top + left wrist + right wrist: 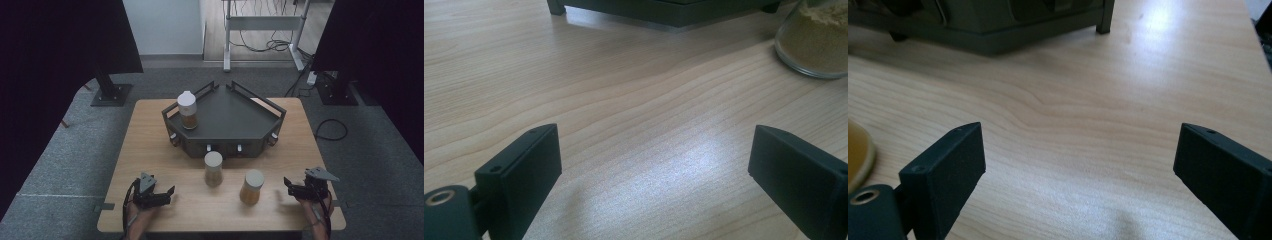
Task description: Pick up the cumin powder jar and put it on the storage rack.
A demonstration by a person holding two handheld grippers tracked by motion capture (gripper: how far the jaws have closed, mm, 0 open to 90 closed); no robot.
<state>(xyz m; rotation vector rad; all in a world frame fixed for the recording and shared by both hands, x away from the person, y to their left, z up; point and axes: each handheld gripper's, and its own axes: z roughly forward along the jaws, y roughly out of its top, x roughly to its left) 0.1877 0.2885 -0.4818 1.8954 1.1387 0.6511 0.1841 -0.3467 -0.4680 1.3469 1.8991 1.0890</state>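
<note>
Three spice jars with pale lids are in play: one [187, 110] stands upright on the left end of the dark corner shelf rack [235, 125], and two stand on the wooden bench [150, 150] in front of it — a middle jar [213, 169] just before the rack's front edge and a right jar [251, 186] nearer the person. The work in hand looks like loading jars onto the rack, with two left to go

The left tool [167, 192] rests low at the bench's near left corner, jaws spread wide with nothing between them; in the left gripper view only bare wood lies between the jaws and a jar's rounded glass base [814, 45] sits off at the upper right. The right tool [289, 186] sits at the near right, also wide open and empty, pointing toward the right jar, which is near but apart from it

Risks, as I judge them: the jars are tall and narrow, so a jaw brushing one on approach could tip it — and the two bench jars stand near each other, so a wide sweep at one may knock the other. A grip high on the smooth lid could slip; lifting too low could catch the rack's rail
</note>
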